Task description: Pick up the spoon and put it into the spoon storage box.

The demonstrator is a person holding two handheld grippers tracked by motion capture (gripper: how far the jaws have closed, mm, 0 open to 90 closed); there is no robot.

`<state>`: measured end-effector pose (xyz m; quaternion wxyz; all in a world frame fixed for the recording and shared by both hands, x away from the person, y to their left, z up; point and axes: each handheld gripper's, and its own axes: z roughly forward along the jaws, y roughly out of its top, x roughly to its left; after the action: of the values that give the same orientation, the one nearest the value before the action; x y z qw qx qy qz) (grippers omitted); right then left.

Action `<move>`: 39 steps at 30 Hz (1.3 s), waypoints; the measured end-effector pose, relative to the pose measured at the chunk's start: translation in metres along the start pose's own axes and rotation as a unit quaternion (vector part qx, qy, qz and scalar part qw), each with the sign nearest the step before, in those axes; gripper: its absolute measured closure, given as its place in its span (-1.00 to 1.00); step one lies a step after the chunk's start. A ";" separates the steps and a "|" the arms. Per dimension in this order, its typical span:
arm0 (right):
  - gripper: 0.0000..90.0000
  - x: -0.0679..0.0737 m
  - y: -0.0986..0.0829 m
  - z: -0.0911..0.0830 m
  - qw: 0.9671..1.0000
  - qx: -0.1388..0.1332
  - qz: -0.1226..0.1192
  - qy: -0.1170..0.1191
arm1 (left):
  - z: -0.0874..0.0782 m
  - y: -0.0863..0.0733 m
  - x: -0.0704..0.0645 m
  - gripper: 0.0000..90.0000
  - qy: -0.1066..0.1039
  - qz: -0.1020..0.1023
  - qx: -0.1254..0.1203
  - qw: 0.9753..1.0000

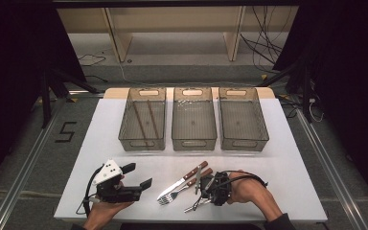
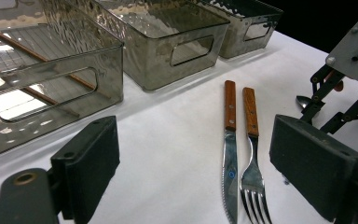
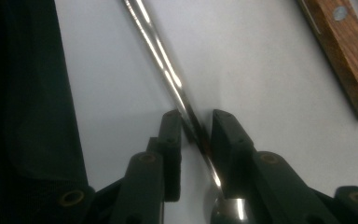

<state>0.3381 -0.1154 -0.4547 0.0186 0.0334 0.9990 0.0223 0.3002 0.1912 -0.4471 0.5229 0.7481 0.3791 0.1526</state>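
Straddling the spoon [image 3: 168,70], the right gripper [image 3: 196,122] has its fingers [image 3: 172,135] set close on either side of the thin steel handle, touching or nearly so; a firm clamp I cannot confirm. That handle runs from the fingers toward 11 o'clock in the right gripper view, bowl at 6. It lies on the white surface [image 1: 292,163] just beside the fork [image 1: 184,188]. The left gripper [image 1: 139,176] hangs empty, fingers wide apart.

Slim shiny spoon [image 3: 168,70] lies flat on table.
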 end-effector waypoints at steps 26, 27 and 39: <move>0.91 -0.001 0.000 -0.001 1.000 -0.001 -0.014 0.007 | 0.000 0.000 0.000 -0.65 0.000 -0.001 0.001 1.000; 0.91 -0.001 0.000 -0.001 1.000 -0.006 -0.006 0.005 | 0.000 0.000 0.000 -0.65 0.000 -0.001 0.001 1.000; 0.91 -0.019 -0.007 -0.022 0.996 -0.070 0.052 -0.025 | 0.000 0.000 0.000 -0.65 0.001 0.000 0.001 1.000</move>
<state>0.3557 -0.1247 -0.4326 0.0451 0.0841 0.9911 0.0927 0.3005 0.1914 -0.4471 0.5221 0.7482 0.3800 0.1526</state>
